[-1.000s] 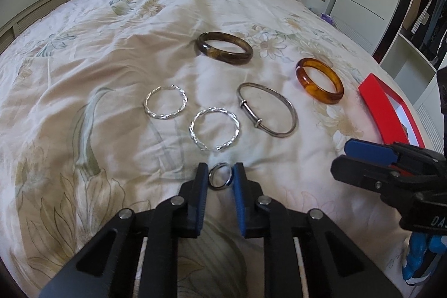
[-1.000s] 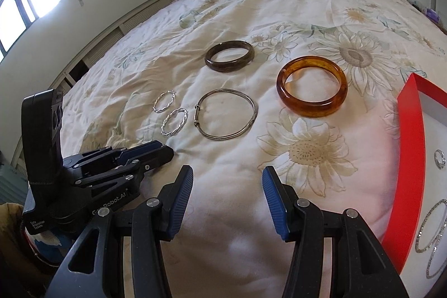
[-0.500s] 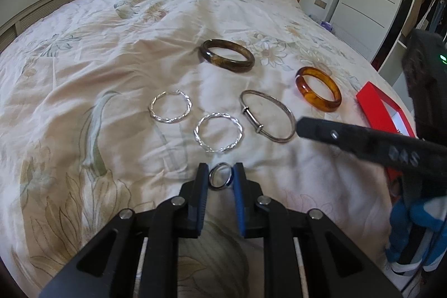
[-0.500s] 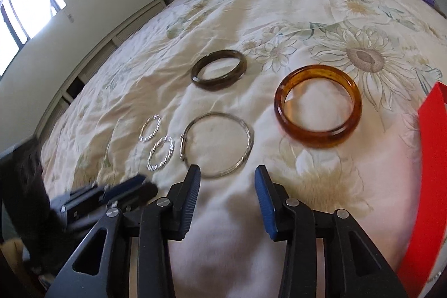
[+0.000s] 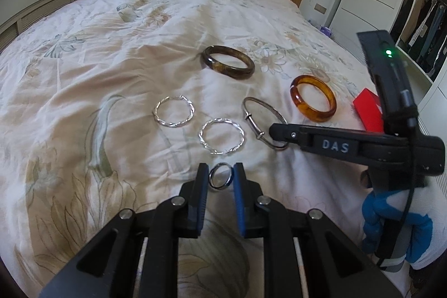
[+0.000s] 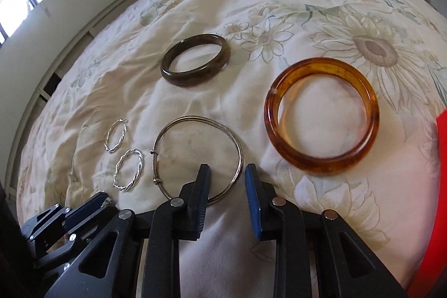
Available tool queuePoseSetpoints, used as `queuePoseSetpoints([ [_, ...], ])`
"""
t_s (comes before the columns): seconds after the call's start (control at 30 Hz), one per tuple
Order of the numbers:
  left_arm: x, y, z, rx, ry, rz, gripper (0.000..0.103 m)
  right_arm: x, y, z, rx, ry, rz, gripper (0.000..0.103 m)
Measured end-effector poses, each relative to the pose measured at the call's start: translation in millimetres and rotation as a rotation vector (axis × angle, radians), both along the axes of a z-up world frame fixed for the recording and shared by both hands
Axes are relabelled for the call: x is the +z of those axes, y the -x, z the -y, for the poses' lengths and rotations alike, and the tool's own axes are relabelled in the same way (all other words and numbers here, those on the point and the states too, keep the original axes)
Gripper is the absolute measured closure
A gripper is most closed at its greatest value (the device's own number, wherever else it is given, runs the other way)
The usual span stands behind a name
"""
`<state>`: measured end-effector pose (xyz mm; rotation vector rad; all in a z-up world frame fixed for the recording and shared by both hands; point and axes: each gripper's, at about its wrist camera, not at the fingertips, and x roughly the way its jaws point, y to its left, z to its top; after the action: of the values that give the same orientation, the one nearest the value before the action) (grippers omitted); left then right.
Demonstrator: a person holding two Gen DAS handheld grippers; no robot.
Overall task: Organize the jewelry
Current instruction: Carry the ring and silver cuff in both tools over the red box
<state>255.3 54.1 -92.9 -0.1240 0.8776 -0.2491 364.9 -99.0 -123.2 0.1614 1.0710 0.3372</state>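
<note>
Working the thin silver bangle (image 6: 199,158), lying flat on the floral quilt (image 5: 83,80) between the twisted hoop pair (image 6: 128,169) and the amber bangle (image 6: 321,116), with the dark brown bangle (image 6: 195,59) well apart behind.

Judging handling: light, stiff wire, springy at the sliding clasp; smooth metal, likely slipping under a skewed pinch. Sinking a little into soft bedding, so needing the pads pushed into the cloth to get under. Best hold: across the near arc, away from the clasp, one pad inside the loop and one outside.

Right gripper (image 6: 227,180): pitching steeply down toward the quilt, jaws just having been closing, straddling the near arc of the bangle, left pad inside the loop, right pad outside. Pads not yet pressing the wire; gap visible.

Left gripper (image 5: 220,180): also angled down, hovering low and near the bed's edge, pinching a small silver ring (image 5: 220,175) upright between the blue pads.

Red tray (image 5: 367,109) showing at far right, partly hidden behind the right tool.
</note>
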Motion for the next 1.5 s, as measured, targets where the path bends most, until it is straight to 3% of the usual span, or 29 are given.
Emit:
queuePoseSetpoints([
  [0.2, 10.4, 7.8, -3.2, 0.016, -0.006, 0.005, 0.087, -0.1, -1.2, -0.9, 0.015, 0.019, -0.003, 0.098],
  [0.53, 43.7, 38.9, -9.9, 0.034, -0.027, 0.041, 0.087, 36.8, 56.0, 12.0, 0.034, 0.068, 0.051, 0.098],
  [0.97, 94.9, 102.8, 18.4, -0.018, -0.025, 0.096, 0.087, 111.6, 137.4, 70.0, -0.077, 0.090, 0.152, 0.098],
  [1.23, 116.4, 105.9, 79.3, -0.122, -0.020, 0.120, 0.087, 136.7, 176.6, 144.4, -0.197, 0.087, 0.203, 0.098],
  [1.5, 107.7, 75.8, 184.0, -0.286, -0.017, 0.090, 0.087, 121.2, 179.9, 230.2, -0.317, 0.093, 0.187, 0.098],
])
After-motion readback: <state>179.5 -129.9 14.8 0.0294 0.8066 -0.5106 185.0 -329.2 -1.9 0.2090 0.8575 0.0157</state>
